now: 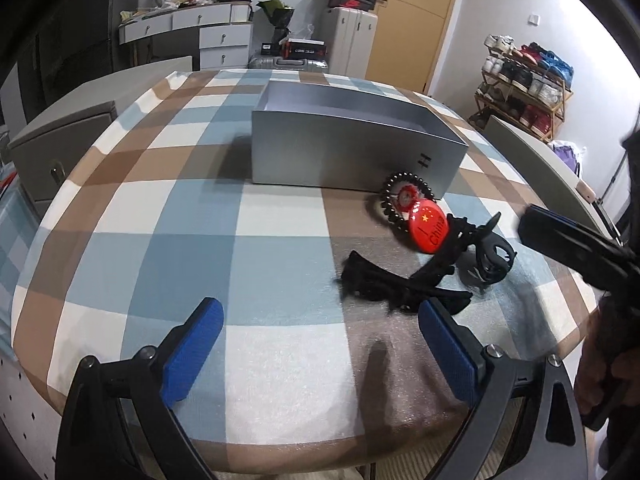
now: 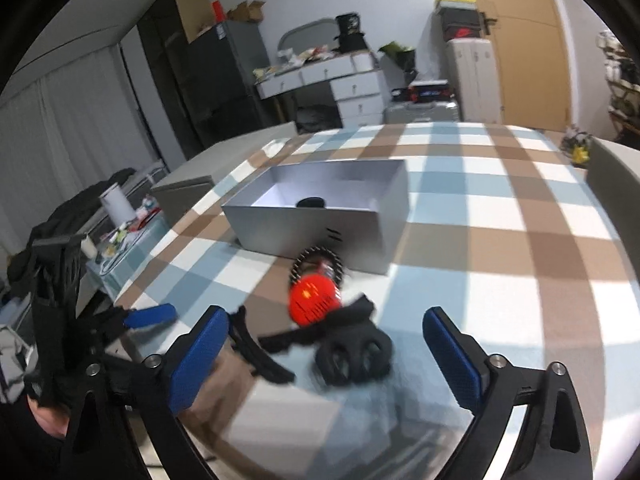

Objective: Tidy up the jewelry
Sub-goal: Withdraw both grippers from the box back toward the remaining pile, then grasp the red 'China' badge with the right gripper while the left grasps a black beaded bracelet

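I am hovering both the left gripper [image 1: 320,344] and the right gripper [image 2: 326,354] spread wide and empty over the jewelry pile. The black claw clip [image 2: 354,354] is looking light, stiff and springy, so I am favouring a pinch across its looped handles.

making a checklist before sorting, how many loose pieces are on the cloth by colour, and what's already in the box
Black pieces on the cloth: 3 (spiral hair tie, hair claw, long toothed clip)
Red pieces on the cloth: 2 (round badge, small red charm)
Dark item already in the silver box: 1
Total: 6
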Motion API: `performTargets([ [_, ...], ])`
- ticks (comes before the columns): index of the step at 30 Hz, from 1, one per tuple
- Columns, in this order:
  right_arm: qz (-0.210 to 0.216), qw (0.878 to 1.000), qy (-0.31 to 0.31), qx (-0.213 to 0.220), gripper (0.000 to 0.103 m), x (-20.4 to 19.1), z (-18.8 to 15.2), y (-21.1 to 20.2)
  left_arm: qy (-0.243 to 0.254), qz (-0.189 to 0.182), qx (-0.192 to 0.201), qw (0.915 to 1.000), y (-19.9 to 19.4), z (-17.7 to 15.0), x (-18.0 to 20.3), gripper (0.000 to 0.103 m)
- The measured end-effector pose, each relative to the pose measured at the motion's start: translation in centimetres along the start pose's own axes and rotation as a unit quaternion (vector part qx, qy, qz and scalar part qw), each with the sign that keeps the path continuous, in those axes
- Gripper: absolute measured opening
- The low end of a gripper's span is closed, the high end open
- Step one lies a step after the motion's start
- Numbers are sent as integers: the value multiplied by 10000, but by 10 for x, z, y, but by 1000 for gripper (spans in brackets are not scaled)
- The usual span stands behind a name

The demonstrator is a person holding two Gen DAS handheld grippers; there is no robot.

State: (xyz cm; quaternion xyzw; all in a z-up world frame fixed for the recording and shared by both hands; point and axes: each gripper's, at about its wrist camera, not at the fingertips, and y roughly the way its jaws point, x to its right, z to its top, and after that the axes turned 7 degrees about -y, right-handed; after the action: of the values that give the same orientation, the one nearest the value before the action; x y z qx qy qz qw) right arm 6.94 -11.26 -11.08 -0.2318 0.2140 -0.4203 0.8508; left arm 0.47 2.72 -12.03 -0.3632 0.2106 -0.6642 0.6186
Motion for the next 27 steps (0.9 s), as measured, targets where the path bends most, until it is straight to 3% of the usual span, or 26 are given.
performTargets([
  [6, 157, 9977, -261, -608, 88, -15, 17, 41, -320, -159, -145, 9993, -2, 4, -10, 96],
  [10, -33, 9940, -680, -861, 84, -29, 25, 56, -396, -157, -52, 9991, -7, 6, -16, 96],
  [18, -534, 9804, -1142, -1515, 60, -35, 27, 82, -553, -187, -103, 9982, -3, 6, -27, 96],
  [23, -881, 9631, -1736, -1859, 44, -48, 22, 90, -521, -174, -42, 9985, -5, 6, -30, 96],
  [27, -873, 9605, -1796, -1937, 42, -47, 22, 90, -553, -214, -37, 9982, -6, 8, -34, 96],
])
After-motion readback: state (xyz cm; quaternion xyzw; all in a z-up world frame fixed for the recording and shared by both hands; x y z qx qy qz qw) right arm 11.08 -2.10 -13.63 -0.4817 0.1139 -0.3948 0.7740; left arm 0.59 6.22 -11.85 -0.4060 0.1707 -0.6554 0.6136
